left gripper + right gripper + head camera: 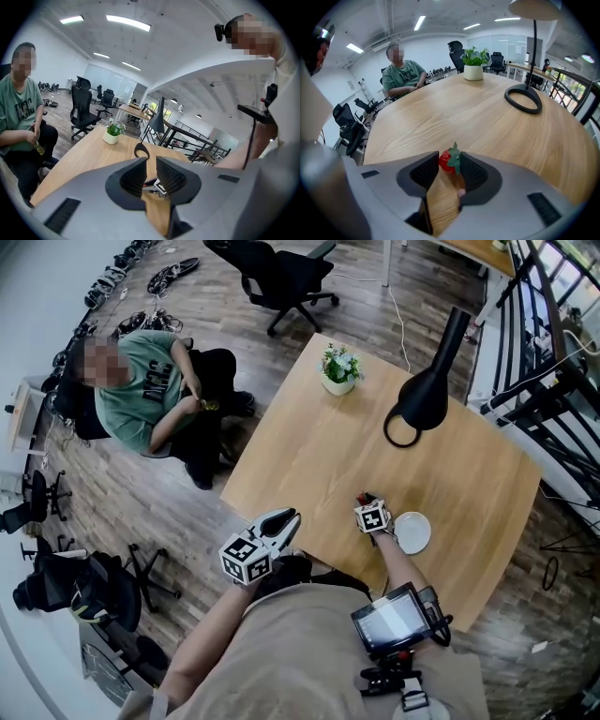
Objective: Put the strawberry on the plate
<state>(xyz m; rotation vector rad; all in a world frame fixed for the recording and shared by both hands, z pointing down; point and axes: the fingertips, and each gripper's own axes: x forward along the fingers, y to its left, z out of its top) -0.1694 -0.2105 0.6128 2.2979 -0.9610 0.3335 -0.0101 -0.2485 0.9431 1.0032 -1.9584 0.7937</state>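
Observation:
A small red strawberry (pixel 448 160) with a green leaf cap sits between the tips of my right gripper (pixel 450 165), both pads touching it, so the jaws are shut on it just above the wooden table (pixel 487 122). In the head view the right gripper (pixel 364 500) is near the table's front edge, just left of the empty white plate (pixel 413 532). My left gripper (pixel 292 516) hangs off the table's front left corner. In its own view the left gripper (pixel 151 165) shows a narrow gap between the jaws, with nothing in it.
A black desk lamp (pixel 427 390) with a ring base stands at the table's middle right. A potted plant (pixel 338 369) is at the far side. A seated person (pixel 150 395) is left of the table, with an office chair (pixel 281 277) behind.

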